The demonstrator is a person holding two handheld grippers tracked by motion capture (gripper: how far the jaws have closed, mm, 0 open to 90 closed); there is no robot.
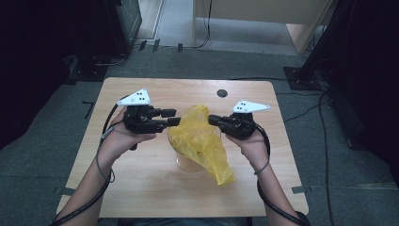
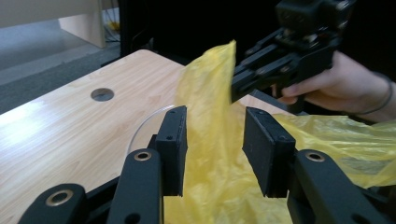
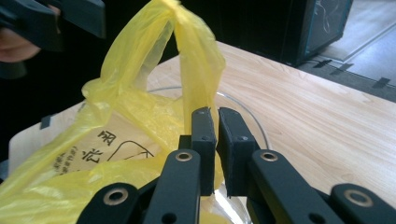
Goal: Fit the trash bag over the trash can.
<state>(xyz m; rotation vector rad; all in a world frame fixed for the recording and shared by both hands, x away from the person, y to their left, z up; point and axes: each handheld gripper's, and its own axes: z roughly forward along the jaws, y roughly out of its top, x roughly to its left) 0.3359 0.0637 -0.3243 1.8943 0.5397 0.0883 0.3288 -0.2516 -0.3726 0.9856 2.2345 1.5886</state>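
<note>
- The right gripper (image 3: 217,122) has its two flat black jaws pressed nearly together on a thin fold of the yellow plastic bag (image 3: 154,84), pinching the film between the pads.
- The left gripper (image 2: 215,140) stands part open; a sheet of the bag hangs in the gap between its matte, block-shaped pads (image 2: 264,149), and neither pad visibly presses on it.
- The bag is thin, crinkled and slightly see-through, with dark printed characters on one side; it rises to a peak between the two grippers.
- In the high view the bag (image 1: 200,139) drapes over a clear round container (image 1: 186,162) at the middle of the table, one corner trailing toward the person.
- The container shows mostly as a curved transparent rim; the bag hides its inside.
- The table (image 1: 141,183) is pale wood-grain laminate with rounded corners and a small round hole (image 1: 222,93) near its far edge.
- The dark surroundings are hard to make out.
</note>
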